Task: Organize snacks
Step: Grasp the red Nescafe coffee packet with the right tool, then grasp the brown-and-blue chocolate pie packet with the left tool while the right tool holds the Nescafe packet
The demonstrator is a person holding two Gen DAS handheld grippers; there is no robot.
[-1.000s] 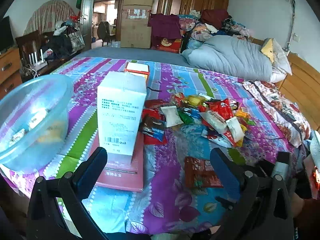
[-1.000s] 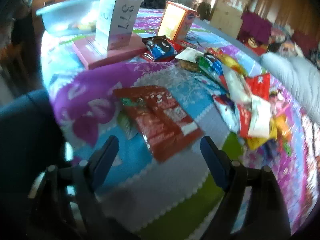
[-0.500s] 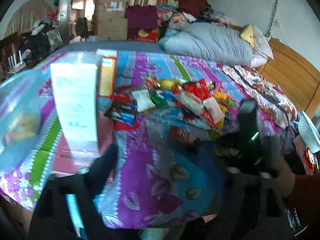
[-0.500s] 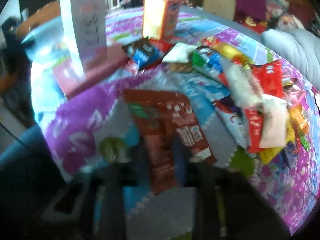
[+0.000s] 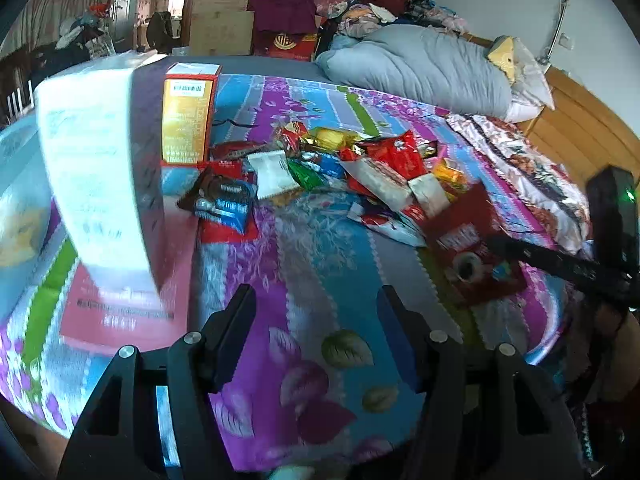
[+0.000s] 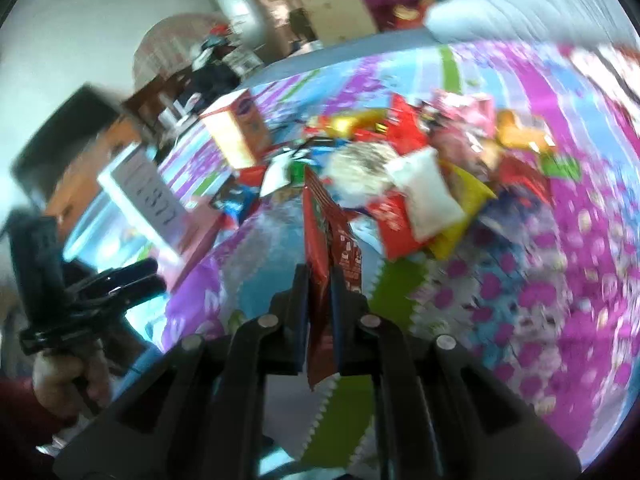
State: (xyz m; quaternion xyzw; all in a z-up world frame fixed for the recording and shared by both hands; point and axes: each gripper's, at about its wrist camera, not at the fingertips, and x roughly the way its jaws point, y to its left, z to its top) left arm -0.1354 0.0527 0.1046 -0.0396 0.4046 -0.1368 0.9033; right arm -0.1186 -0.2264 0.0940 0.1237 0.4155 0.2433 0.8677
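Observation:
A pile of mixed snack packets [image 5: 360, 160] lies on the flowered bedspread [image 5: 320, 264]; the right wrist view shows the pile [image 6: 420, 168] too. My right gripper [image 6: 320, 280] is shut on a dark red snack packet [image 6: 324, 224], held on edge just above the spread. In the left wrist view that red packet [image 5: 468, 240] hangs at the right, with the right gripper [image 5: 496, 245] on it. My left gripper [image 5: 316, 320] hovers low over bare spread, its jaws closing with nothing between them. In the right wrist view the left gripper [image 6: 120, 280] is at the left.
A tall white box [image 5: 92, 184] stands on a flat pink box [image 5: 120, 312] at the left, beside a clear plastic bowl [image 5: 16, 208]. An orange box [image 5: 186, 120] stands behind, a blue-black cookie packet [image 5: 224, 204] in front of it. A grey duvet [image 5: 420, 72] lies beyond.
The right gripper shut on the dark red packet, raised it off the spread and rolled it on edge. The left gripper's jaws narrowed as it sank toward the bed.

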